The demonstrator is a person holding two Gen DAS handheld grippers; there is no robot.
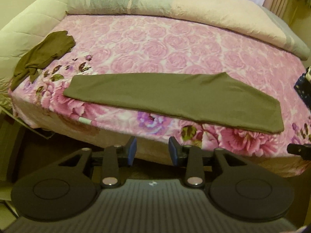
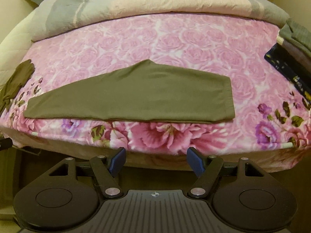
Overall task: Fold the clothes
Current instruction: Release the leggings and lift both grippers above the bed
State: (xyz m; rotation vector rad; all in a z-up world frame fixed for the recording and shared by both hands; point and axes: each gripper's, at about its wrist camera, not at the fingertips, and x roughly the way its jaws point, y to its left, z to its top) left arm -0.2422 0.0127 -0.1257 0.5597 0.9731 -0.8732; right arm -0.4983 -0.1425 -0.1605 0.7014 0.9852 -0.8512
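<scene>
An olive-brown garment [image 1: 171,99] lies flat, folded lengthwise into a long strip, along the front edge of the bed; it also shows in the right wrist view [image 2: 136,99]. A second crumpled olive-brown garment [image 1: 44,52] lies at the bed's left edge, also in the right wrist view [image 2: 17,81]. My left gripper [image 1: 152,150] is open and empty, held off the bed's front edge below the strip. My right gripper [image 2: 155,160] is open and empty, also in front of the bed edge.
The bed has a pink floral blanket [image 1: 175,44]. A rolled grey-and-pink duvet [image 2: 155,0] lies along the back. A dark patterned folded stack [image 2: 287,66] with grey cloth [image 2: 297,33] on top sits at the right edge.
</scene>
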